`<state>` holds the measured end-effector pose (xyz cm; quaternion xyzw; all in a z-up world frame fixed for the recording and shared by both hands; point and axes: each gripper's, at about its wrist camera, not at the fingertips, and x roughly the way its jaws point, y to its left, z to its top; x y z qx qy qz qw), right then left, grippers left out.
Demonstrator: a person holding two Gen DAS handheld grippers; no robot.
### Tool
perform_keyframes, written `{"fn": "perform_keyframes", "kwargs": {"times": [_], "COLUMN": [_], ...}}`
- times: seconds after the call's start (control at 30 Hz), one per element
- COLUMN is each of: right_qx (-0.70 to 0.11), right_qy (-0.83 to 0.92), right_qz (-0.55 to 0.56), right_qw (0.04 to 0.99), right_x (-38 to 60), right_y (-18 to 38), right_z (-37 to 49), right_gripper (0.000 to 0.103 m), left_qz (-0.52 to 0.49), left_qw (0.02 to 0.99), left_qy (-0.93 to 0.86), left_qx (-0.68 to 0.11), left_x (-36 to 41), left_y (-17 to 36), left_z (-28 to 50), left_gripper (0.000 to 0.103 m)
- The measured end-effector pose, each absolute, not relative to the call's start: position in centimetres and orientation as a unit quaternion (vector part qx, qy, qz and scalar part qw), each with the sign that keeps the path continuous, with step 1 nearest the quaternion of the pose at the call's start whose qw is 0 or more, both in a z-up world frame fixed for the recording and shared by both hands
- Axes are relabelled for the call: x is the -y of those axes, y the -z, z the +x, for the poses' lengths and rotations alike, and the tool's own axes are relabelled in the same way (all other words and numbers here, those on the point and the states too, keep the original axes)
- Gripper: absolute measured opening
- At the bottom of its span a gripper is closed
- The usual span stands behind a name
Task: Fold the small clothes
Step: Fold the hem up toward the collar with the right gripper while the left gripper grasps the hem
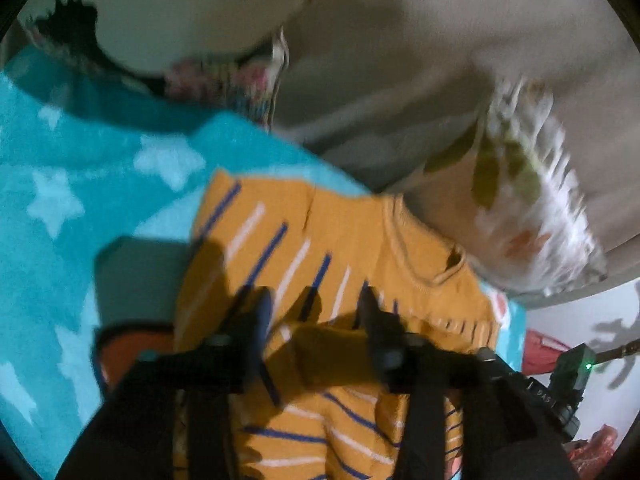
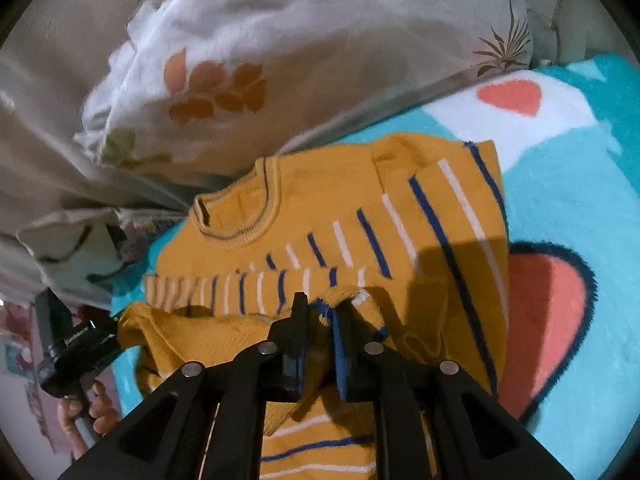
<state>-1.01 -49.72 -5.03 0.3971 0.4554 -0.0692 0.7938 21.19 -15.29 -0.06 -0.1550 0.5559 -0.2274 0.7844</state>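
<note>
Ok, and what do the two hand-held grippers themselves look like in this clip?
Both are matte black plastic. The right hand-held gripper has angular struts with triangular cut-outs, four round silver bolts and flat black fingers. The left hand-held gripper, blurred, shows dark fingers on a black crossbar. A bare hand grips its handle; no cables visible.

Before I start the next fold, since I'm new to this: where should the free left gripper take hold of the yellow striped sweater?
Probably the raised fold of hem on the sweater, between the open left gripper fingers, coming down from above. The right gripper already pinches a similar bunched ridge; flat areas on the blanket offer no edge.
</note>
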Motion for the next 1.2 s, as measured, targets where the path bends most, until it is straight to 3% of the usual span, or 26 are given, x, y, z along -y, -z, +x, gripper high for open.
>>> {"fn": "perform_keyframes", "kwargs": {"times": [0.13, 0.37, 0.6, 0.63, 0.67, 0.7, 0.73, 0.93, 1.2], "right_qx": [-0.425, -0.456, -0.497, -0.500, -0.504, -0.509, -0.518, -0.487, -0.466], "right_qy": [0.099, 0.073, 0.069, 0.077, 0.080, 0.081, 0.075, 0.099, 0.096], "right_qz": [0.369, 0.229, 0.078, 0.061, 0.058, 0.066, 0.095, 0.233, 0.433], "right_qw": [0.820, 0.857, 0.861, 0.861, 0.858, 0.855, 0.847, 0.836, 0.766], "right_x": [50.4, 47.4, 42.9, 42.6, 42.7, 42.9, 43.6, 48.4, 54.8], "right_y": [2.7, 0.5, 2.9, 3.5, 4.1, 4.4, 4.9, 4.6, 9.4], "right_z": [-1.7, -1.0, 2.2, 2.9, 3.3, 3.7, 4.0, 4.8, 4.2], "right_gripper": [0.061, 0.073, 0.074, 0.074, 0.056, 0.030, 0.007, 0.007, 0.007], "left_qz": [-0.159, 0.003, 0.162, 0.174, 0.173, 0.149, 0.107, 0.045, -0.077], "left_qw": [0.792, 0.806, 0.806, 0.807, 0.805, 0.797, 0.787, 0.781, 0.744], "left_qy": [0.233, 0.274, 0.285, 0.269, 0.261, 0.267, 0.276, 0.253, 0.251], "left_qx": [-0.542, -0.525, -0.493, -0.497, -0.504, -0.520, -0.541, -0.569, -0.615], "left_x": [13.5, 15.0, 19.3, 19.7, 19.9, 19.8, 19.5, 19.2, 16.6], "left_y": [-1.3, -0.7, 1.8, 2.3, 2.6, 2.8, 2.8, 2.9, 5.2], "left_z": [21.9, 18.7, 16.1, 16.6, 17.2, 18.2, 19.2, 23.3, 26.3], "left_gripper": [0.064, 0.068, 0.069, 0.065, 0.055, 0.027, 0.010, 0.010, 0.013]}}
